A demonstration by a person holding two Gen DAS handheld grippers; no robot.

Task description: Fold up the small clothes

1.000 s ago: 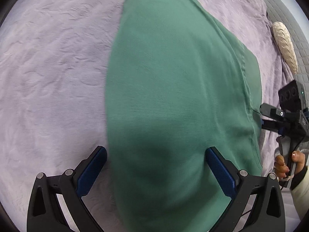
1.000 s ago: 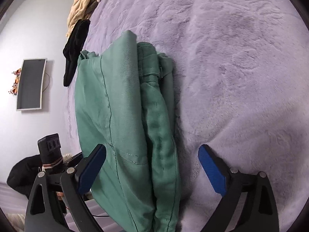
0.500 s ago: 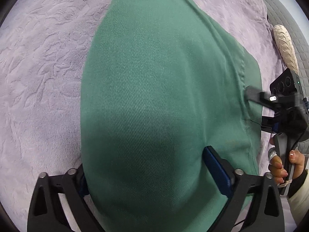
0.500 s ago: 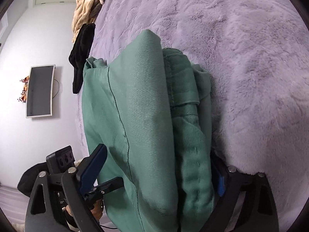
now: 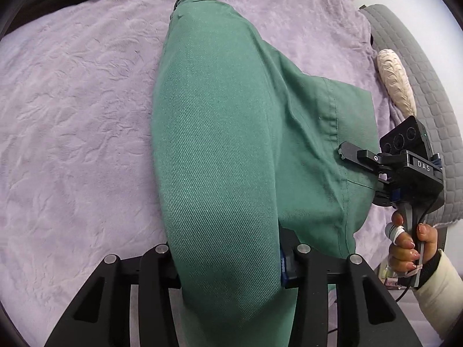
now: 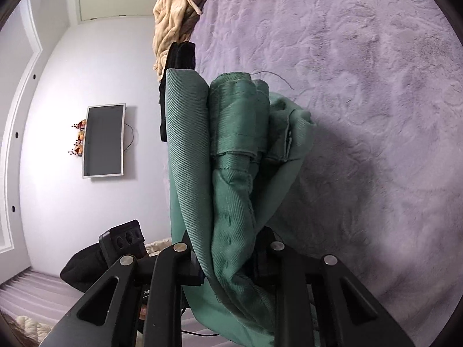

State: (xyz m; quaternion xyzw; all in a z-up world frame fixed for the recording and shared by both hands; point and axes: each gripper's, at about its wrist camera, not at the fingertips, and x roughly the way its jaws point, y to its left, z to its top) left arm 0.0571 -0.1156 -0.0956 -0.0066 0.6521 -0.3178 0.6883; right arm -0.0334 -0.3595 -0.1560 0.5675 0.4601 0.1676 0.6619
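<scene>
The bed (image 5: 72,121), covered by a lilac plush blanket, carries the work. The green garment (image 5: 220,150), a twill piece already doubled over, lies along the bed's middle; its near end is raised off the blanket, and its far end rests on the blanket.

Change of state: one second ago both claws stood open on either side of the garment's near edge, with the cloth flat. Both are now closed on it.

- Left claw (image 5: 228,263): clamped on the thick folded bulk at the garment's near end; the cloth bulges out between the jaws.
- Right claw (image 6: 228,260): clamped on the stacked layers at the garment's near side edge, waistband side. In the right wrist view several layers hang bunched from the jaws and a shadow falls on the blanket beside them, so this edge is lifted.

Judgement: the grasp phase is complete and the lift for the next fold has begun. The next move is probably to carry the held end toward the garment's far end.

Risk: the bunched layers may shift apart during the carry.

Beyond the garment's far end lie a black item (image 6: 179,57) and a beige knit (image 6: 170,14).
</scene>
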